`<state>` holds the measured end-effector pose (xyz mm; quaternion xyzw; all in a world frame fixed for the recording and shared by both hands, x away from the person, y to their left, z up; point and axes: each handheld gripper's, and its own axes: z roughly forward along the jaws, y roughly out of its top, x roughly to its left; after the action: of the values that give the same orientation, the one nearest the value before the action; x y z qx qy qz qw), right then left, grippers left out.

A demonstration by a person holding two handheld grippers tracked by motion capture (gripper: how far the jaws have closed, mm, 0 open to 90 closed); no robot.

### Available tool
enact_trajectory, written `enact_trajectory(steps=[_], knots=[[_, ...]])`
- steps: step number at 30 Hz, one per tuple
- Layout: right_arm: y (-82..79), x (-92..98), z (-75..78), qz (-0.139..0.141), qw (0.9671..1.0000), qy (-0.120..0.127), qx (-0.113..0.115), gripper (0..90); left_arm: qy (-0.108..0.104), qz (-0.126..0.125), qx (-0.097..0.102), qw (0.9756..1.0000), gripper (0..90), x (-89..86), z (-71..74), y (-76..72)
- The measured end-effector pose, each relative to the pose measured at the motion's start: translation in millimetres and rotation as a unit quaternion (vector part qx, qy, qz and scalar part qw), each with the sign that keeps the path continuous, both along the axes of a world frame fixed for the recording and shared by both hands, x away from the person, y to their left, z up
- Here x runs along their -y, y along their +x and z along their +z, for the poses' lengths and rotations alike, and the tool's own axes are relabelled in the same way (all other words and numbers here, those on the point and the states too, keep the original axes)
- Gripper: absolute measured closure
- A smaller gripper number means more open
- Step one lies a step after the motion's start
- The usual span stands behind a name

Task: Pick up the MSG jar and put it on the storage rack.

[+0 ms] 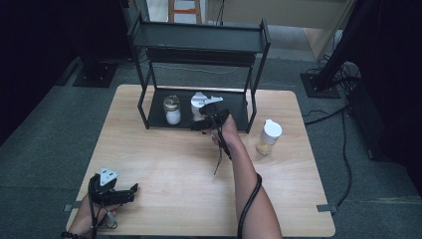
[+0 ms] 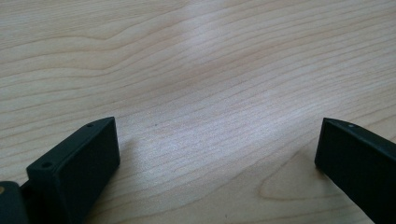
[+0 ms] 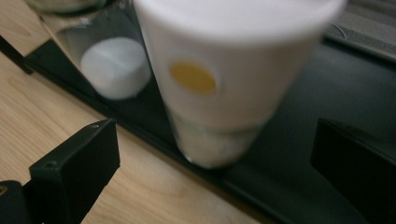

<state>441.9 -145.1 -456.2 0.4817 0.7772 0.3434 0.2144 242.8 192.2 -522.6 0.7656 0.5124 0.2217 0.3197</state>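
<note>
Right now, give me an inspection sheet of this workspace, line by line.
Surface: light wooden table, bare wood in front.
Job's things: white-capped jar standing on the bottom shelf of the black rack, beside a metal-lidded jar of white contents.
Clutter: another white-capped jar with yellowish contents, on the table right of the rack.
Grippers: right tool open, its jaws either side of the white-capped jar, pads not touching; left tool open, low over bare wood at the near left corner.
Cables: one trails along the right forearm; more lie on the floor at right.
Surroundings: grey carpet, black stand bases, dim room.
</note>
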Motion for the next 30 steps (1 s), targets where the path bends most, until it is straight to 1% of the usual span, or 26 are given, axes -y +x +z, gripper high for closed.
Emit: enact_trajectory(steps=[2, 3, 4, 5, 7, 8, 13, 16, 20, 30], knots=[[-5.0, 3.6, -7.1, 0.002, 1.0000, 0.000, -0.004, 1.0, 0.000, 0.000, 0.000, 1.0000, 0.0, 0.0, 0.0, 0.0], [-5.0, 3.6, -7.1, 0.002, 1.0000, 0.000, -0.004, 1.0, 0.000, 0.000, 0.000, 1.0000, 0.0, 0.0, 0.0, 0.0], [-9.6, 7.1, -13.8, 0.001, 1.0000, 0.002, -0.005, 1.0, 0.000, 0.000, 0.000, 1.0000, 0.0, 0.0, 0.0, 0.0], [-9.6, 7.1, -13.8, 0.001, 1.0000, 0.002, -0.005, 1.0, 0.000, 0.000, 0.000, 1.0000, 0.0, 0.0, 0.0, 0.0], [-16.2, 11.3, -20.5, 0.003, 0.9999, 0.012, 0.001, 1.2, 0.000, 0.000, 0.000, 1.0000, 0.0, 0.0, 0.0, 0.0], [-20.8, 12.7, -25.8, 0.006, 0.9999, 0.013, 0.003, 1.2, 0.000, 0.000, 0.000, 1.0000, 0.0, 0.1, 0.0, 0.0], [-28.5, 12.5, -36.3, 0.009, 0.9999, 0.009, -0.002, 1.2, 0.000, 0.001, 0.000, 1.0000, 0.0, 0.1, 0.1, 0.0], [-30.3, 12.7, -39.0, 0.010, 0.9999, 0.011, -0.003, 1.2, 0.000, 0.001, 0.000, 1.0000, 0.0, 0.1, 0.0, 0.0], [-33.9, 13.4, -46.6, 0.012, 0.9999, 0.004, -0.007, 1.2, 0.000, 0.001, 0.000, 1.0000, 0.0, 0.1, 0.0, 0.0], [-38.4, 18.8, -55.2, 0.010, 0.9998, 0.003, -0.014, 1.4, 0.000, 0.001, 0.000, 1.0000, 0.0, 0.1, 0.0, 0.0]])
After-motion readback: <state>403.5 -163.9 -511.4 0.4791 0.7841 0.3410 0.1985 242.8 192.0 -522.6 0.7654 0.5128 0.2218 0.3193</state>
